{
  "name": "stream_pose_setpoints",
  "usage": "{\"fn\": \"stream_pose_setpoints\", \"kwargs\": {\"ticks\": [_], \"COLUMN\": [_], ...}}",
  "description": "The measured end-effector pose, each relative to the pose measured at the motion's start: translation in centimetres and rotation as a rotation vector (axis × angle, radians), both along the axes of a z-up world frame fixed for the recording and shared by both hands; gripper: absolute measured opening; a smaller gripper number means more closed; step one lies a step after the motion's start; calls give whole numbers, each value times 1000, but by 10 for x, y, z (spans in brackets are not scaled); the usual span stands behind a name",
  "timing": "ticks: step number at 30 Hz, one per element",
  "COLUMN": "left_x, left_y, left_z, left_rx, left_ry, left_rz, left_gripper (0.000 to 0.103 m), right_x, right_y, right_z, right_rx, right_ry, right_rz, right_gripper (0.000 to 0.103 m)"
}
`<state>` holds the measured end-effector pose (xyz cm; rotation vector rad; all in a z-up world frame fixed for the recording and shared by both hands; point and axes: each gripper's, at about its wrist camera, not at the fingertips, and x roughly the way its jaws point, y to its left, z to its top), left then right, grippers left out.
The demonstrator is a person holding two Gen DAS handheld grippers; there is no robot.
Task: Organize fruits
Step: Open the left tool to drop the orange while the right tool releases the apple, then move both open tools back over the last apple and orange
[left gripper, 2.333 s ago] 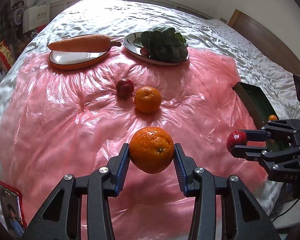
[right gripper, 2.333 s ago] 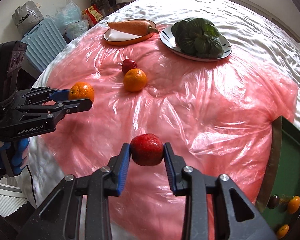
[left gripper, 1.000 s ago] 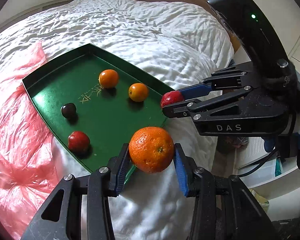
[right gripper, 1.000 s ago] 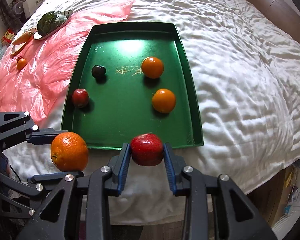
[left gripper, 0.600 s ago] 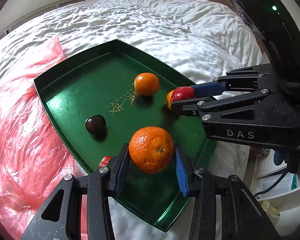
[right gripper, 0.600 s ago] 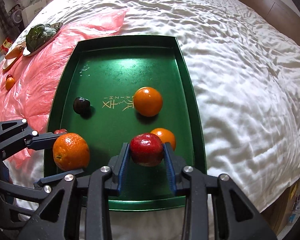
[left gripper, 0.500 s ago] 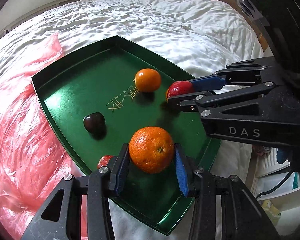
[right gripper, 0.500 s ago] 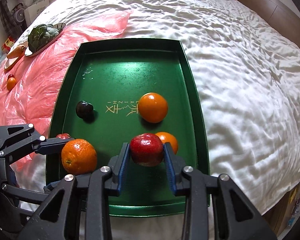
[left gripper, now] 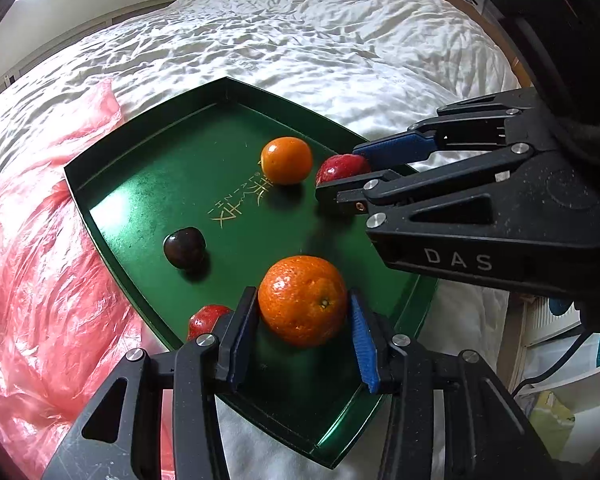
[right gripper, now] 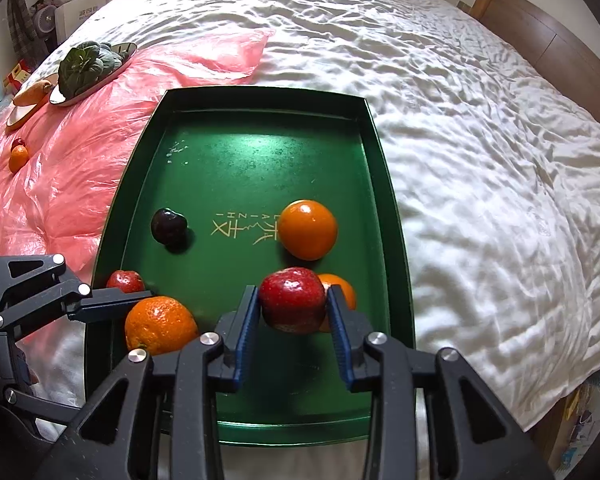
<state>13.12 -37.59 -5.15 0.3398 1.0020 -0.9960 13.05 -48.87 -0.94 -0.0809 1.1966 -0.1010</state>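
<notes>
Oranges (right gripper: 307, 229), dark plum (right gripper: 169, 225) on green tray (right gripper: 260, 100) under loaded fingers (right gripper: 246, 320).

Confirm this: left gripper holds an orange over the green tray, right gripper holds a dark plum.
Not quite. The right gripper holds a red apple, as the right wrist view shows; the dark plum lies loose in the green tray. The left gripper does hold an orange.
</notes>
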Motion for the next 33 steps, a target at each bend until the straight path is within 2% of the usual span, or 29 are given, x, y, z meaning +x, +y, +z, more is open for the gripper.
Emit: {"fn": "stream_pose_setpoints", "kwargs": {"ticks": [2,3,21,28,33], "left_x": [-1,-1,-19,-41,-62], "left_y": [1,1,22,36,47], "left_z": [3,5,38,52,54], "left_rx": [-9,-13,-78,-107,-94], "left_ry": [-5,-9,-37,-27,-30], "left_rz": [0,1,-19,-90,-148], "left_gripper": [45,47,48,48,48], "right_x": [0,0,-19,-52,-78], "right_y": [1,2,2,6,13], "right_z": [1,2,25,33,36], "right_rx": [-7,-9,-29,-43,-46], "right_ry": [-5,-7,-17,53,126], "right_rz": [1,2,-53,-71,-62], "right_gripper": [87,88,91,92,92]}}
